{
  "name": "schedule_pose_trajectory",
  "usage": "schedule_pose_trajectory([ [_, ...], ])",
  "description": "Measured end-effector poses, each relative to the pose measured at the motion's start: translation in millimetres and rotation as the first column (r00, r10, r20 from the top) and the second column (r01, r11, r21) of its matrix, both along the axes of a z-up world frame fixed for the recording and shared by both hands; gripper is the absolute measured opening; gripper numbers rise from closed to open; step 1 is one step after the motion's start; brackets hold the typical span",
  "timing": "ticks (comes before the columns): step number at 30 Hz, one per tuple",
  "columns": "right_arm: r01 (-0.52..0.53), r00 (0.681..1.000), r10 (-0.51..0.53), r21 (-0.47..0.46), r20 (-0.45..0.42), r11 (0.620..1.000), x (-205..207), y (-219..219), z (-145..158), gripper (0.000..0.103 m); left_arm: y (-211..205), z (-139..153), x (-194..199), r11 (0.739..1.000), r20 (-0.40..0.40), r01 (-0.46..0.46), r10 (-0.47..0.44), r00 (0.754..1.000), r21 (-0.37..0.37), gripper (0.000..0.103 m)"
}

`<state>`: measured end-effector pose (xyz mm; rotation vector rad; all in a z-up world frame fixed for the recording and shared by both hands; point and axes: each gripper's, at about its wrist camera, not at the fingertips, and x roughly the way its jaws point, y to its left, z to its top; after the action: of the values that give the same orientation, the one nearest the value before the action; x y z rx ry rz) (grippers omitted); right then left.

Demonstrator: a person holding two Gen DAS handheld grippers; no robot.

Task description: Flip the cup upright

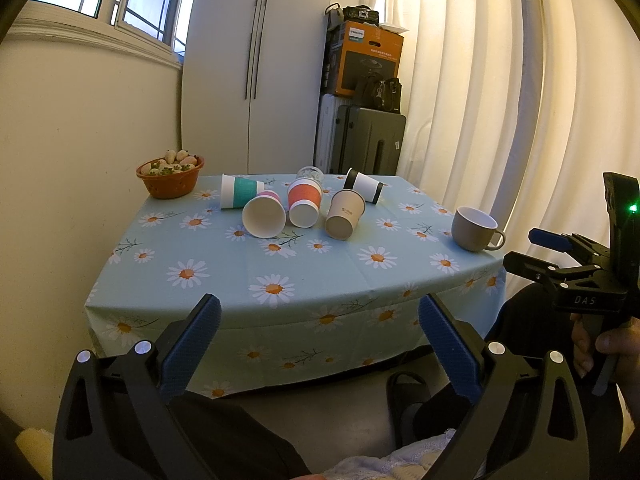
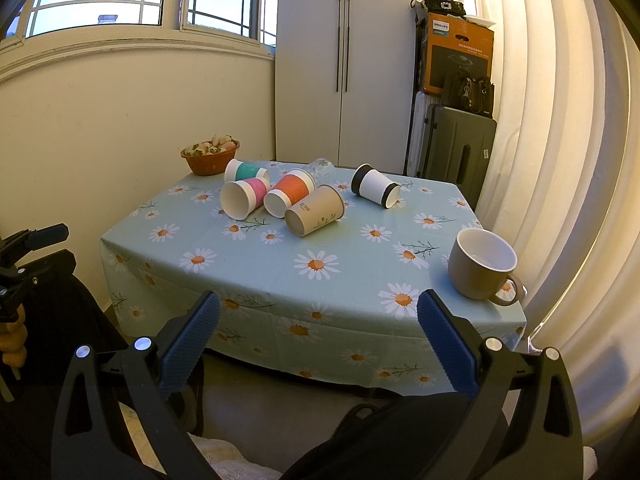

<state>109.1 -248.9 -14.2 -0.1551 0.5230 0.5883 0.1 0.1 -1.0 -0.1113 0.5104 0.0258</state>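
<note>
You are holding both the left tongs [image 1: 319,334] and the right tongs [image 2: 318,330] wide apart, gripping nothing, short of the surface [image 2: 280,276]. The paper cups [image 2: 315,211] are lying tipped near its far side (the mug [image 2: 482,263] is standing upright, near right).

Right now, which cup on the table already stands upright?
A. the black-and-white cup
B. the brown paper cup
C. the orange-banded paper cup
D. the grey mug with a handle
D: the grey mug stands with its opening up near the table's right edge, while the paper cups lie on their sides.
</note>
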Motion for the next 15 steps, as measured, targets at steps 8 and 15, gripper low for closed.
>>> schedule_pose_trajectory([
  [8,0.001,1.0,-0.001,0.0,0.001,1.0,-1.4,0.2,1.2,0.098,0.2,0.1,-0.6,1.0,0.001,-0.001,0.001,1.0,0.0,0.096],
  [15,0.002,1.0,-0.002,0.004,0.006,1.0,1.4,-2.0,-1.5,0.098,1.0,-1.5,-3.3,1.0,0.004,-0.004,0.004,1.0,-0.008,0.096],
])
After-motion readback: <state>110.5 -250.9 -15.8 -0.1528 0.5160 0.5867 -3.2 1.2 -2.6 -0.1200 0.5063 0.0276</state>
